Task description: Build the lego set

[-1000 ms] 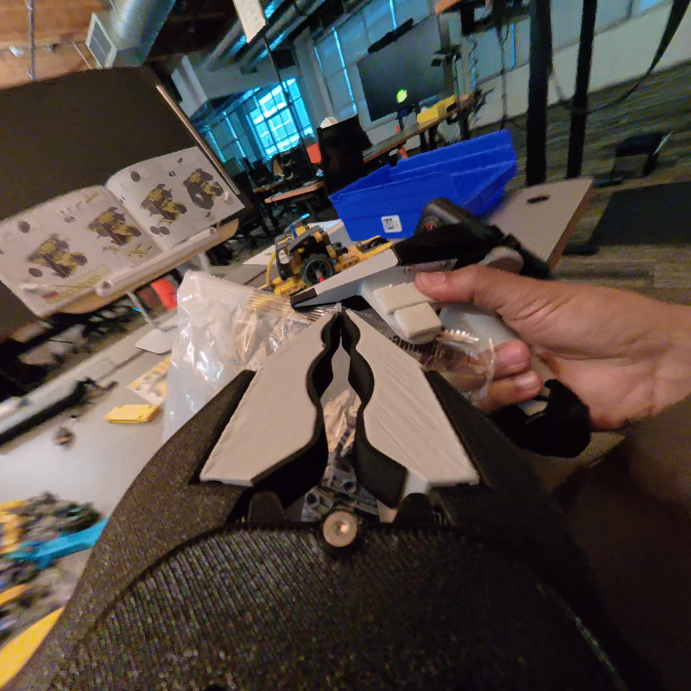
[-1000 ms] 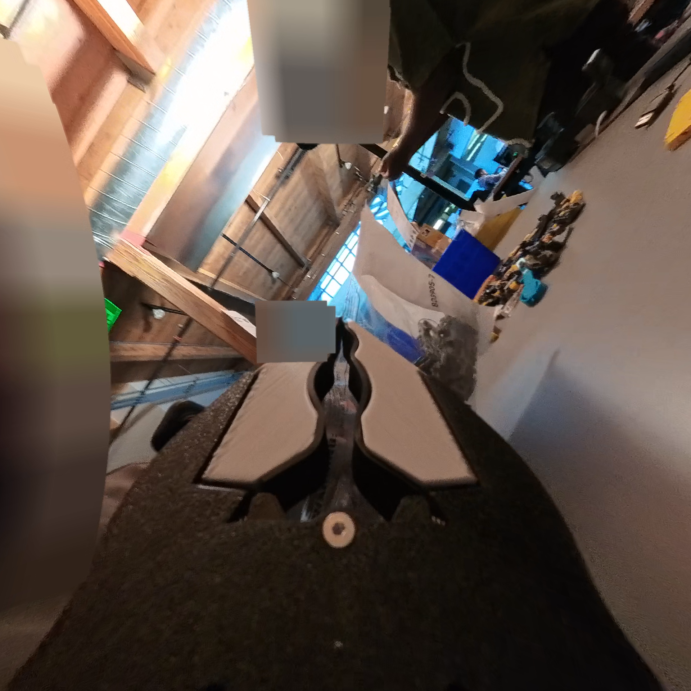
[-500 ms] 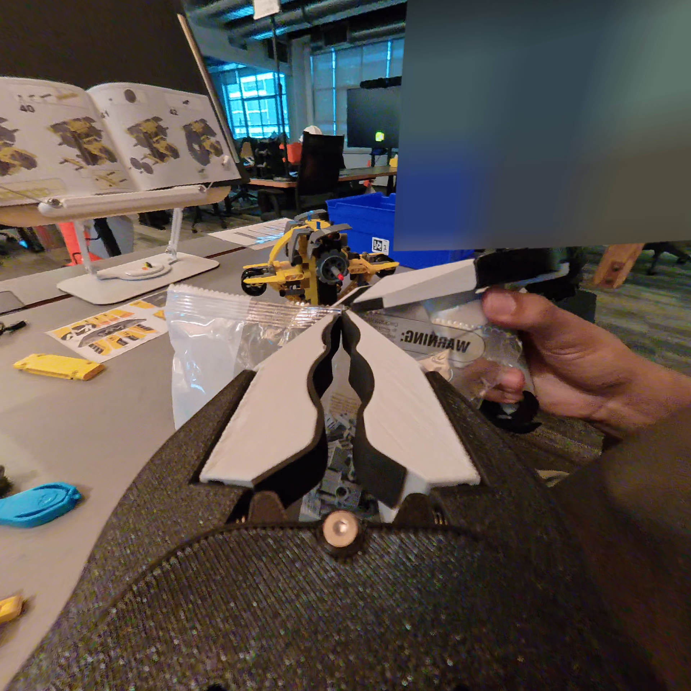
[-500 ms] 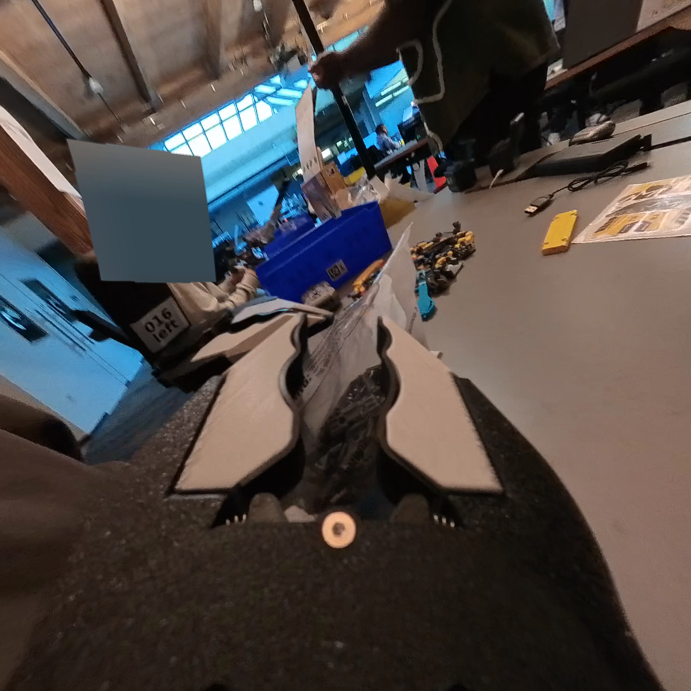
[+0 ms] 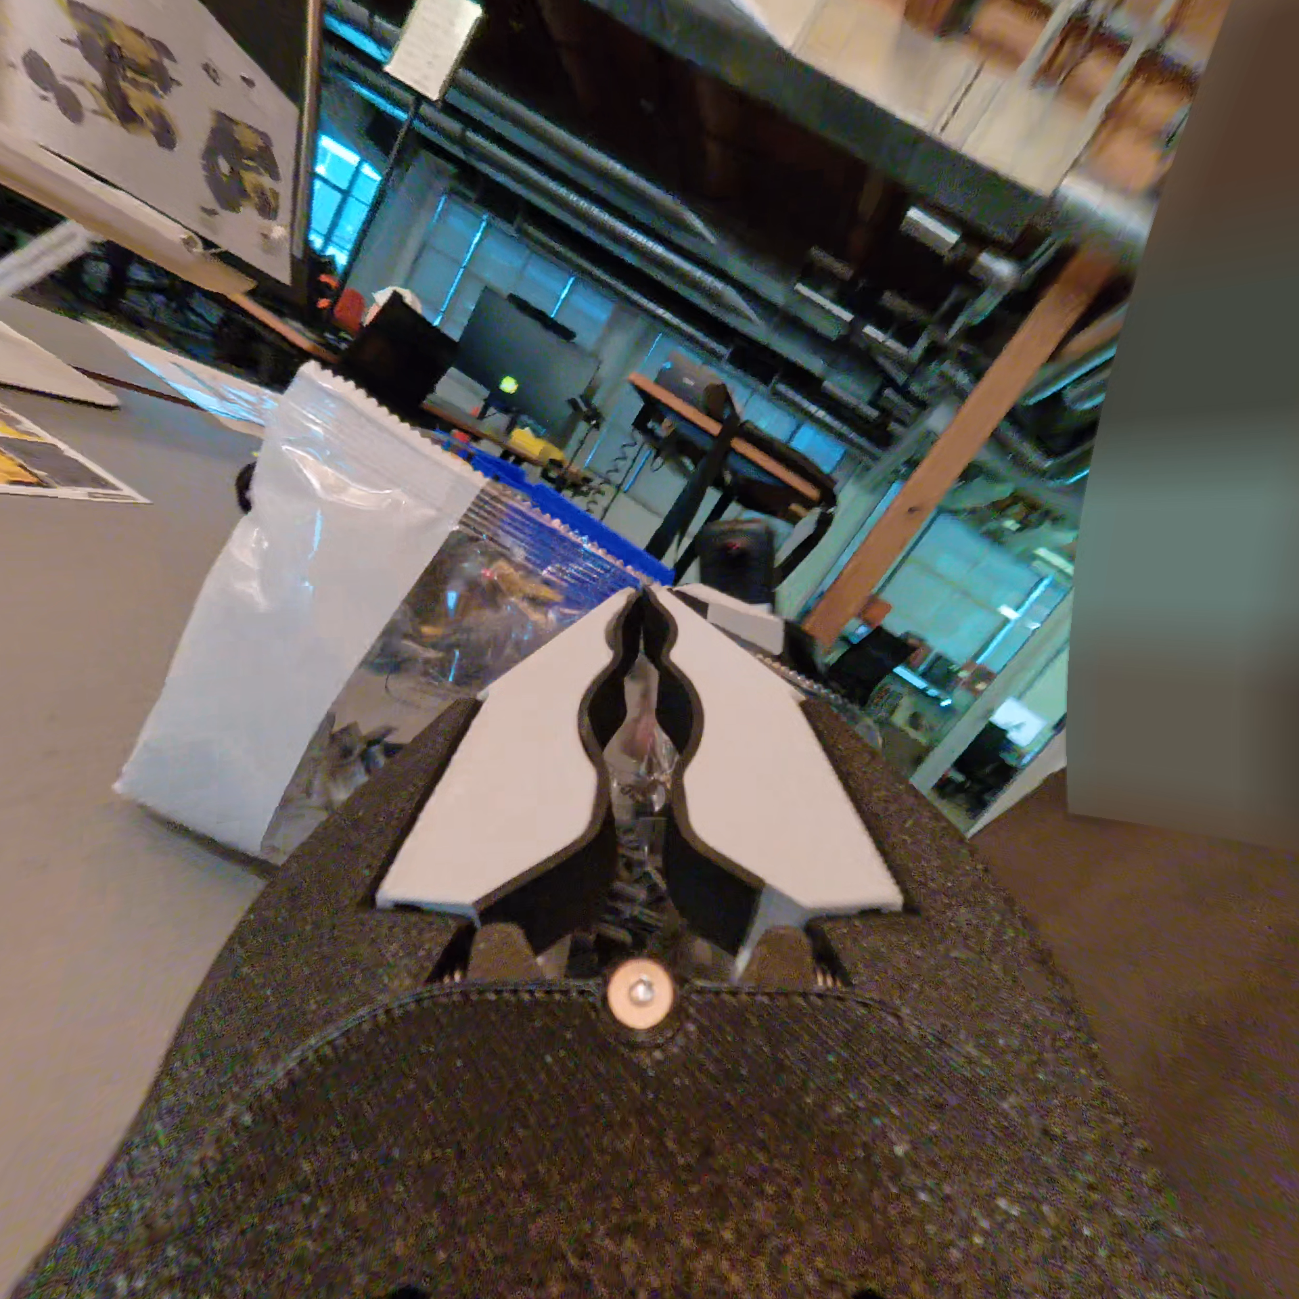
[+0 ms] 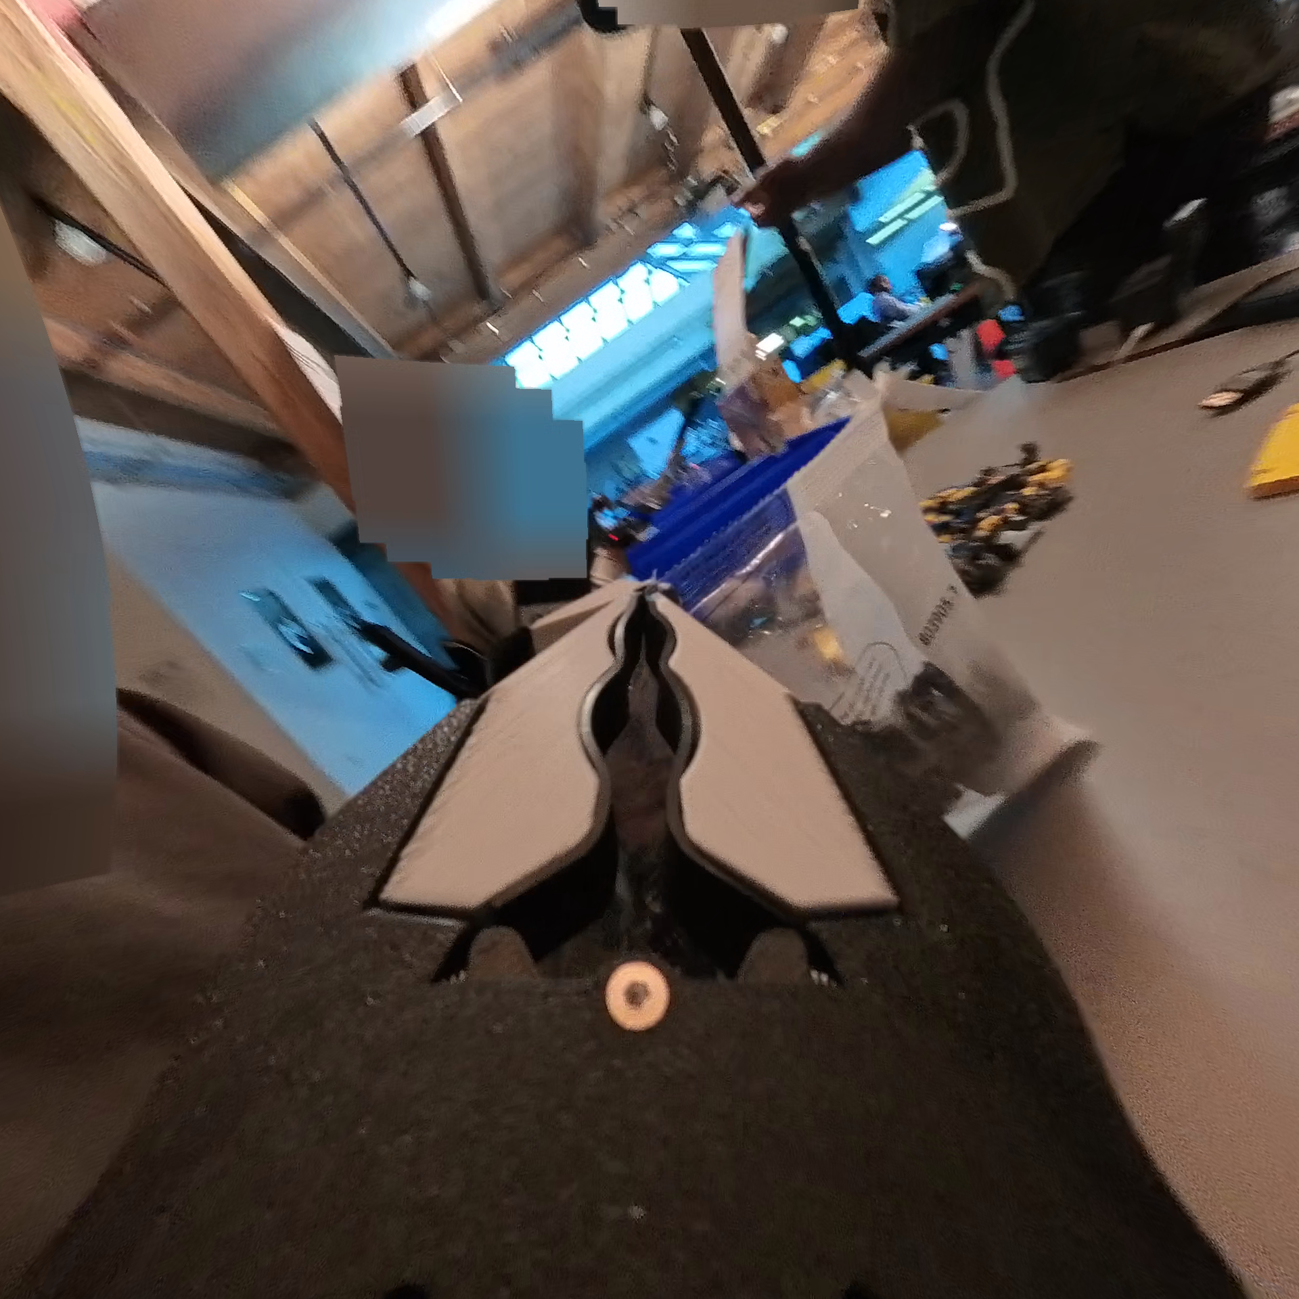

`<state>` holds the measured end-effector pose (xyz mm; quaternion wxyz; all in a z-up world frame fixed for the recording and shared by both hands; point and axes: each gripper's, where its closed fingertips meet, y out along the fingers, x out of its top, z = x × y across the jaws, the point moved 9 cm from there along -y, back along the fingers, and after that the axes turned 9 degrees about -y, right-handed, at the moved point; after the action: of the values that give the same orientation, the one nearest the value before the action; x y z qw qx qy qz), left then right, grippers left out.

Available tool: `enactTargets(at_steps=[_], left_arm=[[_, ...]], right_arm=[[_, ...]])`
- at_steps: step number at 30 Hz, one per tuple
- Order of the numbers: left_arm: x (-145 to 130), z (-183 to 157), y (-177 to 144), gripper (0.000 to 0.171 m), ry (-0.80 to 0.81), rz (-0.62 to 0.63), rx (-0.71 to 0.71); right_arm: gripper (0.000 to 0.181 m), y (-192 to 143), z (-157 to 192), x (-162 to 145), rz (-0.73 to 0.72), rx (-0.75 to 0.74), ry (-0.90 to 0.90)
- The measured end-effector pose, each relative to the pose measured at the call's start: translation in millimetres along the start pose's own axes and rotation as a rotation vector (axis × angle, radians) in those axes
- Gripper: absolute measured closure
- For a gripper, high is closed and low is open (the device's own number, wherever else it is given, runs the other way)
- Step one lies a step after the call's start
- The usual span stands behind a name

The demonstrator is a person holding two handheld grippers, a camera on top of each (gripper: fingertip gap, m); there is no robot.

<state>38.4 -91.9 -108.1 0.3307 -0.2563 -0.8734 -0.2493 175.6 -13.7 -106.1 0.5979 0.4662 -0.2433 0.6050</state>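
Two hand-held grippers share one clear plastic bag [image 5: 309, 604] of small building pieces: the left hand-held gripper [image 5: 641, 597] has its fingers pressed together at the tips on the bag's serrated top edge, with film and dark parts showing in the gap lower down, and the right hand-held gripper [image 6: 641, 594] is likewise pinched tight on the film near the same edge. In the left wrist view the bag stands just ahead and to the left, its bottom resting on the grey surface [image 5: 84, 632] and its white panel facing the camera; in the right wrist view it stretches away to the right, and that picture is blurred. Both grips sit close together on the top seal, so my reading is that the bag is held at its mouth by both tools at once, though whether the seal is torn cannot be told. The bag's long axis runs from its base on the surface up to the toothed seal, tilted a little, with the seal pointing up towards the grippers. Beyond it lie a blue bin [image 6: 731, 520], a yellow-and-black brick model [image 6: 998, 506], a loose yellow piece [image 6: 1276, 464], a printed sheet [image 5: 42, 464] and an open instruction booklet [image 5: 140, 119] on a stand.
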Motion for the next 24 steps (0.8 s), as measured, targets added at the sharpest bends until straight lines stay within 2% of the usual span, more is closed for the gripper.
enactTargets(at_steps=[4,8,14,17,24], left_arm=[[4.6,1.3,1.4,0.171,-0.247,-0.067,-0.192],[6.9,-1.3,2.3,0.171,-0.293,-0.093,-0.242],[1.6,7.0,6.1,0.171,-0.441,-0.13,-0.36],[-0.2,11.5,6.2,0.171,-0.438,-0.128,-0.337],[0.2,15.9,-2.0,0.171,-0.303,-0.078,-0.133]], right_arm=[[0.181,2.7,-2.8,0.9,-0.148,0.165,0.182],[0.181,8.3,-8.2,-3.2,-0.237,0.269,0.318],[0.181,10.7,-11.0,-8.5,-0.31,0.322,0.408],[0.181,8.1,-14.8,-12.6,-0.321,0.303,0.429],[0.181,-2.1,-13.9,-13.3,-0.172,0.086,0.265]])
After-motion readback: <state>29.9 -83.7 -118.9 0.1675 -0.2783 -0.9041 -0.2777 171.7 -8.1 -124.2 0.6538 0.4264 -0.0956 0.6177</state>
